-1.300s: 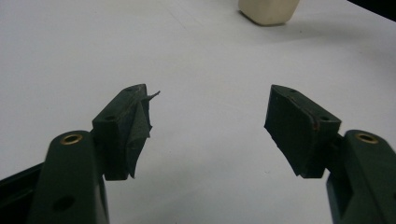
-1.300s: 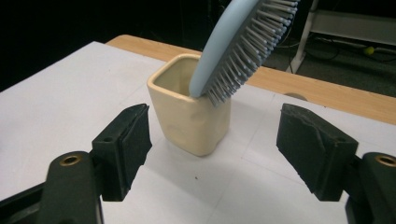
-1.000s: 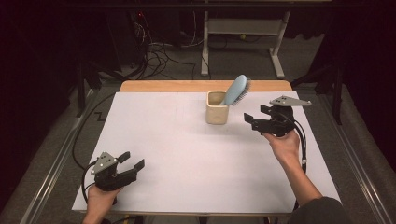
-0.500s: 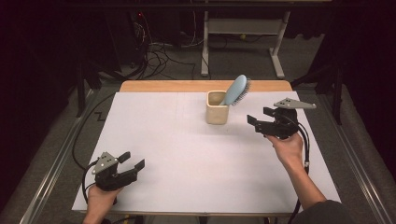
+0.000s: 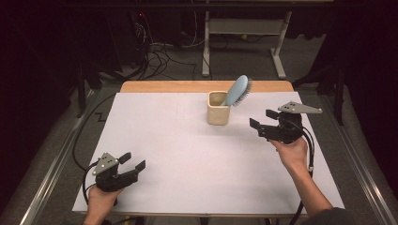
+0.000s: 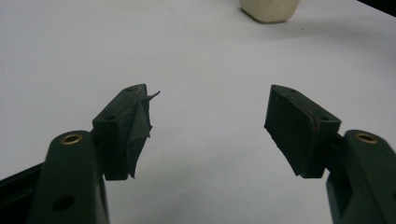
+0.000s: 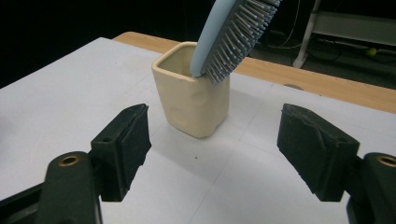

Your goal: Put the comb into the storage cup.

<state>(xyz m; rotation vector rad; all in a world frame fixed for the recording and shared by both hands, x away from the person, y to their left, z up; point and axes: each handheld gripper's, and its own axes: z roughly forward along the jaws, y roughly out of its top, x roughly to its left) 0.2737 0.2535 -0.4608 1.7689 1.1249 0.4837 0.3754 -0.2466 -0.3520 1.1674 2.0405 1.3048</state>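
A cream square cup (image 5: 218,109) (image 7: 192,96) stands upright near the back middle of the white table sheet. A light blue hairbrush (image 5: 238,90) (image 7: 233,35) leans out of it to the right, handle down inside, bristles facing right. My right gripper (image 5: 263,120) (image 7: 212,149) is held open just right of the cup, a little above the sheet, jaws pointing at the cup with nothing between them. My left gripper (image 5: 133,161) (image 6: 208,128) rests open at the front left corner, empty. The base of the cup (image 6: 270,9) shows far off in the left gripper view.
The white sheet (image 5: 187,154) covers the table; a strip of bare wood (image 5: 164,86) runs along the far edge. Cables (image 5: 80,140) trail off the left side. A metal stand (image 5: 244,42) and wiring sit on the floor beyond the table.
My right gripper has drawn back from the cup, toward the right and nearer the person. The left gripper, cup and brush have stayed put.
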